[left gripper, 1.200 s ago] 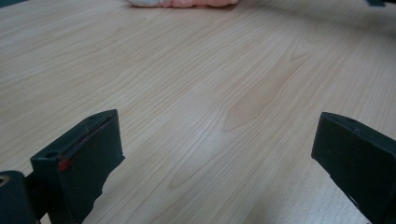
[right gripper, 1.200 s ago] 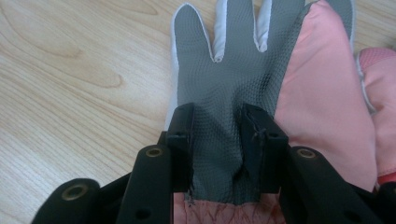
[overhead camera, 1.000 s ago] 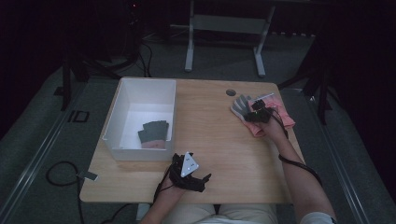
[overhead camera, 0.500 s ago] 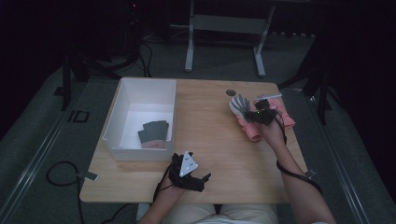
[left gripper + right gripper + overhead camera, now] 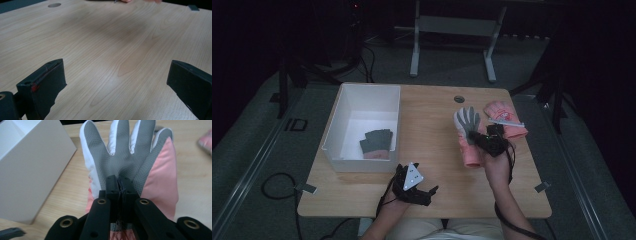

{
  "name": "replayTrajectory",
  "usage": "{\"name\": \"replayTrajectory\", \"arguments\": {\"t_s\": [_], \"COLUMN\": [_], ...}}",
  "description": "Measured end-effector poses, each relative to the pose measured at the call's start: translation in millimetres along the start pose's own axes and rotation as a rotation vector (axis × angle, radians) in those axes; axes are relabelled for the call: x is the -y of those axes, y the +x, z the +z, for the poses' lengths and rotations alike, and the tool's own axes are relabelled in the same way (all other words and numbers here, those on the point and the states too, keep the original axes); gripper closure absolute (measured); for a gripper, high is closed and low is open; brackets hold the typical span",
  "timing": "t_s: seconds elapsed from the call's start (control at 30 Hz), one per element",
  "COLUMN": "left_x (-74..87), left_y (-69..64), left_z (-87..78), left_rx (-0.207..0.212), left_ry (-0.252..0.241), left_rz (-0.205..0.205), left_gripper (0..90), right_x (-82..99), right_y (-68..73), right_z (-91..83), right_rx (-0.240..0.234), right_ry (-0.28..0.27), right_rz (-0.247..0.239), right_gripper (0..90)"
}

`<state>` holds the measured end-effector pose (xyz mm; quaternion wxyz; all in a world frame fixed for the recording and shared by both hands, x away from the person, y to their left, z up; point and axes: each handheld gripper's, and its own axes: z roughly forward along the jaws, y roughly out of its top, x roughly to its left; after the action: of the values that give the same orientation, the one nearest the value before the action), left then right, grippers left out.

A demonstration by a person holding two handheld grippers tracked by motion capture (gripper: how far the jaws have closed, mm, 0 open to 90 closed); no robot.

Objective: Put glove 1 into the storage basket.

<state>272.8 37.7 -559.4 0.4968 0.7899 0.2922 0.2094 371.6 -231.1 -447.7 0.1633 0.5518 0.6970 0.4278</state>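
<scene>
The white box (image 5: 343, 118) waits on the left. The left gripper (image 5: 412, 186) rests with its jaws apart, holding nothing. The right gripper (image 5: 121, 185) pinches the pink-and-grey glove (image 5: 130, 157) above the table (image 5: 432, 130). Carry it high over the box wall before letting go.

The left gripper (image 5: 428, 191) sits low at the near edge of the table (image 5: 432, 150), held in the left hand (image 5: 404, 192), its fingers (image 5: 45, 82) spread wide with nothing between them. The right gripper (image 5: 120, 186), at the end of an outstretched forearm, has its fingers pressed together, pinching a glove (image 5: 125, 157).
</scene>
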Motion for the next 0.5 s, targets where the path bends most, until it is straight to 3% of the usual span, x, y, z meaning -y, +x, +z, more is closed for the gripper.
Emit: {"name": "replayTrajectory", "arguments": {"t_s": [0.17,0.33,0.5], "left_x": [0.1,-0.2,-0.4], "left_y": [-1.0,-0.6,0.8], "left_z": [0.9,0.9,0.8], "left_rx": [0.008,0.014,0.022], "left_ry": [0.003,0.003,0.005], "left_rz": [0.005,0.006,0.007], "left_gripper": [1.6,1.6,1.6], "right_x": [22.7,41.7,55.5], "right_y": [6.0,1.7,2.8], "right_z": [12.9,44.9,70.8], "right_rx": [0.040,0.054,0.069], "right_ry": [0.046,0.099,0.164], "right_rz": [0.002,0.073,0.097], "right_gripper": [87.1,87.1,84.6]}}
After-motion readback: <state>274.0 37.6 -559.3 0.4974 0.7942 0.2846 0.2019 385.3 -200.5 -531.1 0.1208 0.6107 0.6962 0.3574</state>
